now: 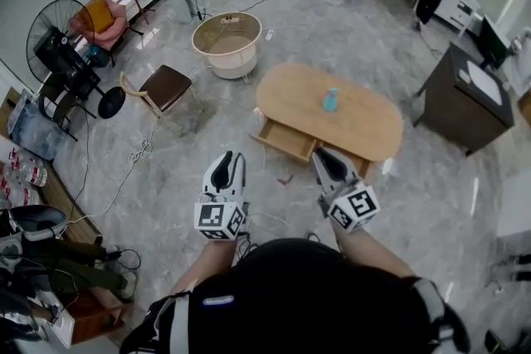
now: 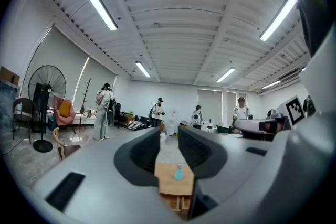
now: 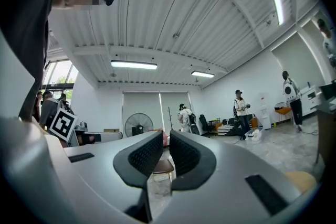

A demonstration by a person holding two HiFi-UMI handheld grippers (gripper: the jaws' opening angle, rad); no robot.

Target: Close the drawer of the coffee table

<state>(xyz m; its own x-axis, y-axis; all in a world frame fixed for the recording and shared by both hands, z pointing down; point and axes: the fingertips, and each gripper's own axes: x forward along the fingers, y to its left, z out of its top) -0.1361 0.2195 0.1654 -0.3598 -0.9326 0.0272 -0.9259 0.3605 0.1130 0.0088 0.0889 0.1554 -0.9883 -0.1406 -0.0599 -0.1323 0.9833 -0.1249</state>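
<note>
Pale wood was shown in the oval surface (image 1: pixel 290 95) of the coffee table. The drawer (image 1: pixel 286 138) was seen pulled out of the surface's near long side, toward its left end. The drawer's long axis was laid along that long edge, and its front was turned toward the person. A blue bottle (image 1: pixel 331 100) was stood upright near the middle of the surface.

Both forearms were held forward from the body, short of the surface, with each marker cube turned up to the head camera. The left tongs (image 1: pixel 227 160) were held level and aimed at the surface; their jaws were parted, with nothing gripped. The right tongs (image 1: pixel 325 157) were likewise held level, and their jaws were brought together, with only a slit left between the pads.

The whole surface and the open drawer were laid out only in the head view. In the left gripper view, the surface (image 2: pixel 167 176) and the bottle (image 2: pixel 179 172) were framed in the gap of the left tongs (image 2: pixel 168 131). In the right gripper view, the closed right tongs (image 3: pixel 166 135) were pointed wide of the surface's left end. There a brown chair (image 3: pixel 164 166) and a standing fan (image 3: pixel 138 124) were caught instead.
</note>
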